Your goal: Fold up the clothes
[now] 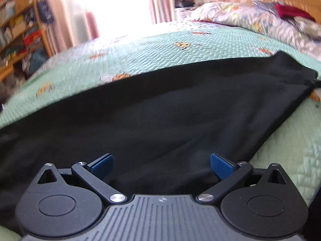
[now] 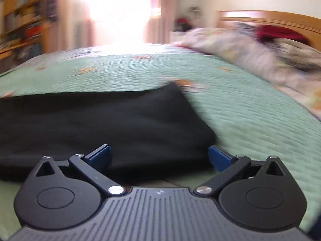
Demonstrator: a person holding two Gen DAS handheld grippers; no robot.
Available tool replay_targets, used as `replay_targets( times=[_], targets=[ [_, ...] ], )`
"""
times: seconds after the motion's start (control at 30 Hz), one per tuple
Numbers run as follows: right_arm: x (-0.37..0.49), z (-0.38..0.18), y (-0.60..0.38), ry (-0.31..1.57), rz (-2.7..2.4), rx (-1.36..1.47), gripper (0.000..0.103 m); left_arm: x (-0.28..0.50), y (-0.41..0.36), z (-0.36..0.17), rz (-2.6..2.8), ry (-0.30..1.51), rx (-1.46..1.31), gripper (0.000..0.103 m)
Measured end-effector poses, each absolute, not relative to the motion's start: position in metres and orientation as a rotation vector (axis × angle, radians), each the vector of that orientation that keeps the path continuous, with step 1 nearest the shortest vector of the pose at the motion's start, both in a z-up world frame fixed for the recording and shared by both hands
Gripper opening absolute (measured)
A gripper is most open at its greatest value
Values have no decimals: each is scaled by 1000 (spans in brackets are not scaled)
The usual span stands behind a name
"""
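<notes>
Black cloth (image 1: 160, 108) lies flat on the bed (image 1: 152, 50), long way left-right. Left gripper (image 1: 161, 164) & right gripper (image 2: 159, 156): jaws wide, holding nothing, both at its near edge.

A bed (image 1: 160, 48) with a green quilted cover carries a flat black garment (image 1: 160, 110) and a rumpled floral duvet (image 1: 250, 18)

Black garment (image 1: 160, 120): plain dark fabric, laid flat across the green quilted bedspread (image 1: 140, 54). Long, band-shaped, lightly creased. One end (image 2: 174, 92) terminates in a squared corner.
</notes>
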State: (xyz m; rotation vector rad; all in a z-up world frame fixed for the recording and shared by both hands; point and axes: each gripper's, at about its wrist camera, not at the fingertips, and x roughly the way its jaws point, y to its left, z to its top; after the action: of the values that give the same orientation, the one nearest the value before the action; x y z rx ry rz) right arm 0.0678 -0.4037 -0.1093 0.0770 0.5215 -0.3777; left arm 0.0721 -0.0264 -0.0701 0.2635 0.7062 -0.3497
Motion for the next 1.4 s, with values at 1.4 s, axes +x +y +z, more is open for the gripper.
replay_targets(
  times=[1.4],
  targets=[
    [86,-146,-467,309,-309,1193,97,58,-11,-47,-303,747,201,102]
  ],
)
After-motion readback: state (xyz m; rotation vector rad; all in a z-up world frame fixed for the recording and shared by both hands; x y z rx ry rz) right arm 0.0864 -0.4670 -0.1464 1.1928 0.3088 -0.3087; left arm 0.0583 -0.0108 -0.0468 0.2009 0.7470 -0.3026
